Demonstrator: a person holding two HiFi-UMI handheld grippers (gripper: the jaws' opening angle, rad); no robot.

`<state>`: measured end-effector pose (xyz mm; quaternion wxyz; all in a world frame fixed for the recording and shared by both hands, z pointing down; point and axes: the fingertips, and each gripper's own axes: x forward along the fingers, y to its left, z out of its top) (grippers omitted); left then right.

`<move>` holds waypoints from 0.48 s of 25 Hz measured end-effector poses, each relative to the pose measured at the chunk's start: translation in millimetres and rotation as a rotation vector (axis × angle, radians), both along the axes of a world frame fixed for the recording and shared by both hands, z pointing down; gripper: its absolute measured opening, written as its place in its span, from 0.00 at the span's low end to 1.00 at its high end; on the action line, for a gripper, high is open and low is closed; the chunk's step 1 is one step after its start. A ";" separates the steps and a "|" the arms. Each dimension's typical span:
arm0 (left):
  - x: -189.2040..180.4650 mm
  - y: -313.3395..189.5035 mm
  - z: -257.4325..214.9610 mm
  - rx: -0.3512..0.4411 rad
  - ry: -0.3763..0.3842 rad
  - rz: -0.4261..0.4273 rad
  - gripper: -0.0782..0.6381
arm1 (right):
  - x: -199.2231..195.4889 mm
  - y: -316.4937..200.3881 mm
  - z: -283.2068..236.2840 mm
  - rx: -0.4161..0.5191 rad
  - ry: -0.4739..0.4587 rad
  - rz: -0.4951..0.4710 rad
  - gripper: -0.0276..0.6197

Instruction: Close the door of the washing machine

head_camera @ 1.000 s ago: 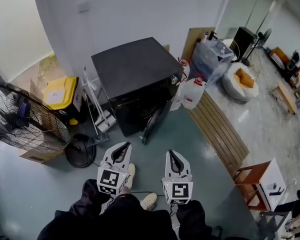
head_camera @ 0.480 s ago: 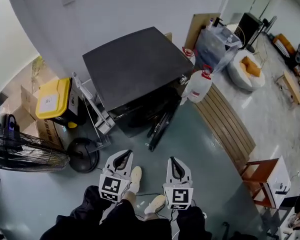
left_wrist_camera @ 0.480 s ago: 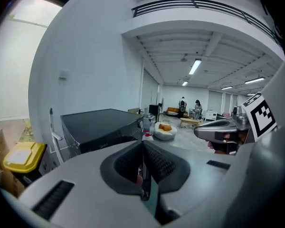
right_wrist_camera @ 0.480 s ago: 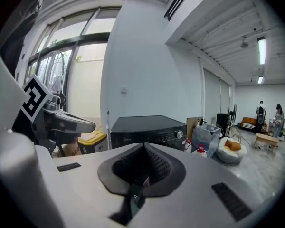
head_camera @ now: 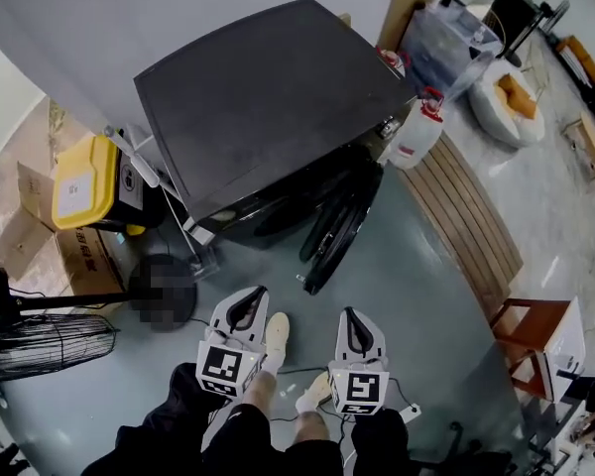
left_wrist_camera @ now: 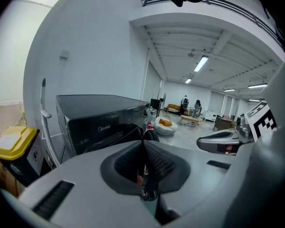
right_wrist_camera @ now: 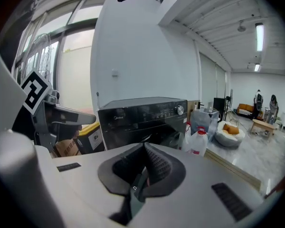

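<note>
- At the near edge of the head view, the left gripper (head_camera: 250,300) and right gripper (head_camera: 351,317) are held side by side over the person's shoes (head_camera: 275,331), both pointing toward the machine.
- Claw state: both gripper views show each pair of jaws pressed together with nothing between the pads. Neither tool carries anything.
- Just ahead on the grey floor, the door (head_camera: 339,228) stands swung out from the machine front and is seen nearly edge-on. Its free edge is the part nearest the grippers, but well apart from them; the far edge meets the cabinet at what appears to be the hinge side.
- Handling judgement, door: a rigid round frame around a porthole, likely light on its hinge and free to swing, but needing a firm last press to latch. The latch itself cannot be made out.
- Contact point judgement: push on the outer rim near the free edge — farthest from the hinge, so least effort. No grasp is needed; closed jaws will serve as a blunt pusher. Avoid the centre pane, which is smooth and the more fragile part.
- Behind the door, the washing machine (head_camera: 268,97) — dark, flat-topped, heavy — stands against the white wall and is unlikely to shift under a push.
- Farther off, a yellow bin (head_camera: 79,181) stands at its left, with a white jug (head_camera: 416,132) and a slatted board (head_camera: 466,226) at its right, all clear of the door's swing.
</note>
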<state>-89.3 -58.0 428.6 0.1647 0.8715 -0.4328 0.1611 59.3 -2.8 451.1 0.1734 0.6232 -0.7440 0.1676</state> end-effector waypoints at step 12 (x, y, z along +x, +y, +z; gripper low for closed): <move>8.1 -25.5 113.3 -0.053 -0.008 0.010 0.15 | -6.4 -28.1 105.9 -0.080 -0.024 0.001 0.07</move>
